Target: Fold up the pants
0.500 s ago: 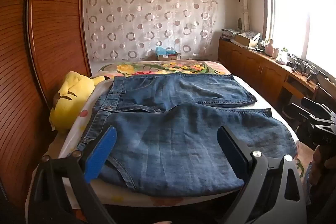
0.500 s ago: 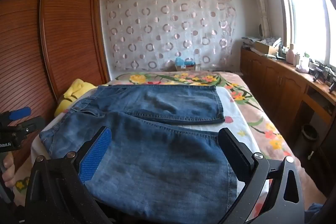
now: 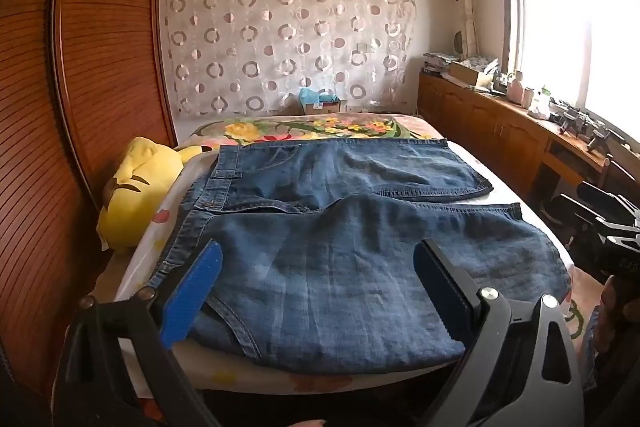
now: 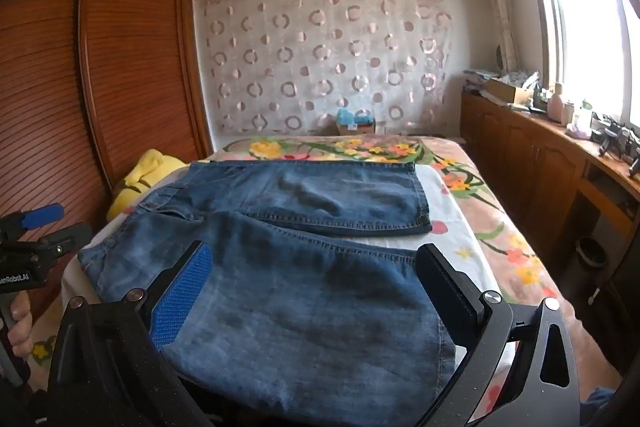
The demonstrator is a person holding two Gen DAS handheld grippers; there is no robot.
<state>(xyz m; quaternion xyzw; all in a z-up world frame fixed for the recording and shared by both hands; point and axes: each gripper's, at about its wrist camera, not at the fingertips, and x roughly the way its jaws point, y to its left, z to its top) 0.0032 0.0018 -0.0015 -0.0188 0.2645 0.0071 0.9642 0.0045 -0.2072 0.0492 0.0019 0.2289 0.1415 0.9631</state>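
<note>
Blue denim pants [image 3: 320, 227] lie spread flat on the bed, waistband to the left, both short legs pointing right; they also show in the right wrist view [image 4: 304, 267]. My left gripper [image 3: 316, 291] is open and empty, hovering over the near leg by the waist end. My right gripper [image 4: 312, 287] is open and empty, hovering over the near leg's hem end. The left gripper also shows at the left edge of the right wrist view [image 4: 36, 239].
The bed [image 3: 312, 127] has a floral sheet. A yellow plush toy [image 3: 136, 187] lies at its left side against a wooden wardrobe [image 3: 80, 107]. A wooden counter [image 4: 540, 155] with small items runs along the right under the window. A box [image 4: 356, 125] sits at the bed's far end.
Both grippers have shifted only slightly; the pants sit a touch lower and nearer in both views. Both stay open.
</note>
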